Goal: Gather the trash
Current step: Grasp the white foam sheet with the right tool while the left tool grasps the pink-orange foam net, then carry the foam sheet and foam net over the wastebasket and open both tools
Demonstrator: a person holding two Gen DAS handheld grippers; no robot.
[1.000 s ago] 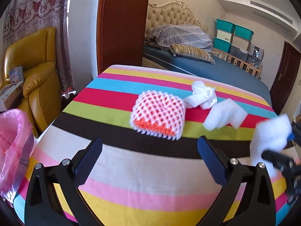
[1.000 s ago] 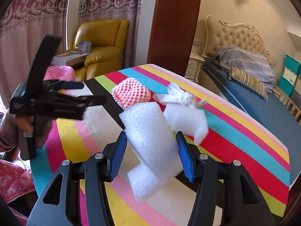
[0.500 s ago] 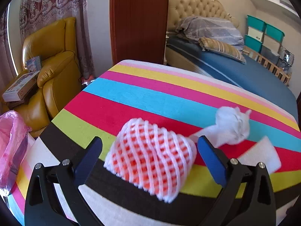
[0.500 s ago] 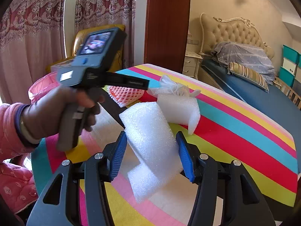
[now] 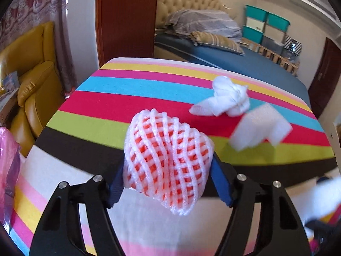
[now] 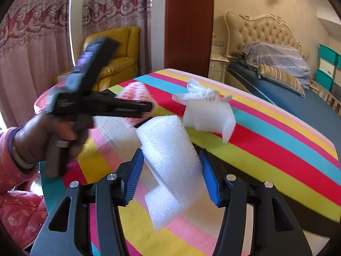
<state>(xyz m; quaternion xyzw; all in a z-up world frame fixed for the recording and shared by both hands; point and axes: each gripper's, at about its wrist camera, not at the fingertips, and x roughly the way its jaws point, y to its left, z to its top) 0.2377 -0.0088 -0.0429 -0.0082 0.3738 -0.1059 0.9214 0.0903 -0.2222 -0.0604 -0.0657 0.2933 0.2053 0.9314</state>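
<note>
The foam net [image 5: 168, 164], white mesh over an orange core, sits clamped between the blue pads of the left gripper [image 5: 167, 178], squeezed at both sides above the striped cloth [image 5: 132, 85]. The right wrist view shows that gripper blurred, gripped by a hand [image 6: 49, 136] in a pink sleeve, with the net at its tip. The right gripper [image 6: 170, 170] pinches a bent foam strip [image 6: 170, 160] between its pads, held off the cloth. Two more bits of trash lie farther back on the cloth: a folded foam piece [image 5: 260, 128] and, just behind it, a crumpled tissue [image 5: 226, 100]; whether they touch I cannot tell. A pink bag [image 5: 7, 162] shows at the table's left edge. Beyond are a yellow armchair [image 5: 34, 68] and a bed [image 5: 234, 57].
</note>
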